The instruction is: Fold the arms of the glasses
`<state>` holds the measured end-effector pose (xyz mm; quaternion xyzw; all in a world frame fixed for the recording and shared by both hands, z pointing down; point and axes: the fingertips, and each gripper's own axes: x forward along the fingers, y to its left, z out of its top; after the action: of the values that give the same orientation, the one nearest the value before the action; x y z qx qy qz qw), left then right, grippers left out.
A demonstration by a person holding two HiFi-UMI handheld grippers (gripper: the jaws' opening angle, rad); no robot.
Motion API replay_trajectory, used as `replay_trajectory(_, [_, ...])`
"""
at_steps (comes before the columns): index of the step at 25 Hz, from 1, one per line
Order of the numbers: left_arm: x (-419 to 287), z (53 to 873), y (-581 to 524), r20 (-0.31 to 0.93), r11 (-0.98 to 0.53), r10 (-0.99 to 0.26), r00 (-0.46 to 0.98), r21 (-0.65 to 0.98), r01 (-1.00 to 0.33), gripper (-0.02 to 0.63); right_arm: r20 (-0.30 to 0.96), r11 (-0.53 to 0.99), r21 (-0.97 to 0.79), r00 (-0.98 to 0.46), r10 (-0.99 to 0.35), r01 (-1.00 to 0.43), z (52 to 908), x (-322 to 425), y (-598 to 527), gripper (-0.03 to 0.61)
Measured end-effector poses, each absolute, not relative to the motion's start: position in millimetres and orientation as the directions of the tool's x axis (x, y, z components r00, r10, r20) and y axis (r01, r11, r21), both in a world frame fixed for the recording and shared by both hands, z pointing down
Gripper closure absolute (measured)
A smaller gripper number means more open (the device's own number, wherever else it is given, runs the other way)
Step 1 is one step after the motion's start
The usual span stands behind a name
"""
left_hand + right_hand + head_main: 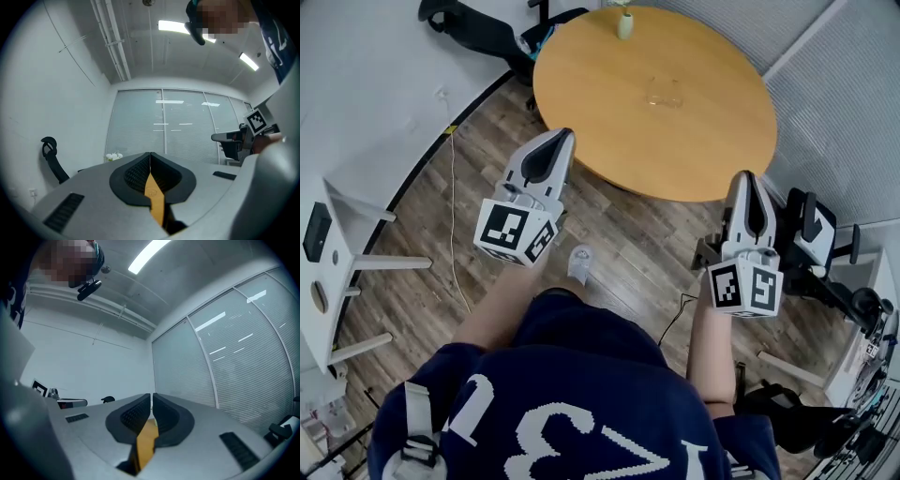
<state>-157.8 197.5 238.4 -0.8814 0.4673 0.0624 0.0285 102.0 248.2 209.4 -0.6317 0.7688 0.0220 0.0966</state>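
Glasses (664,92) in head view only, left hand-held gripper (559,137) and right hand-held gripper (748,178) closed

Large white characters (546,434) stand on the person's navy shirt (581,366), upside down and cut off; only a 3 reads surely. Square markers (506,228) above the shirt carry patterns, no letters.

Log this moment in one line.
left tool: shut, empty | right tool: shut, empty | glasses: on table, untouched | folding: not started
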Motion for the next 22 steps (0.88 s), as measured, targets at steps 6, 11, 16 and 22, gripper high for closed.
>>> replay_trajectory(6, [-162,231,104,-0.146,-0.593,-0.798,0.585,0.008,-0.806,0.598,-0.202,0.171,-0.086,-0.151,-0.968,-0.982,197,94,159,0.543])
replay_trajectory(11, [-162,227,52,-0.155,-0.618,-0.777,0.61,0.005,-0.786,0.598,-0.207,0.143,-0.083,-0.124,-0.971,-0.986,194,92,116,0.543])
replay_trajectory(16, [-154,239,19,-0.131,-0.632,-0.77,0.624,0.026,-0.775,0.598,-0.169,0.13,-0.093,-0.113,-0.979,-0.987,206,97,87,0.543])
replay_trajectory(22, [-130,262,-13,-0.085,-0.632,-0.775,0.627,0.061,-0.773,0.598,-0.124,0.142,-0.118,-0.127,-0.984,-0.983,227,119,48,0.543])
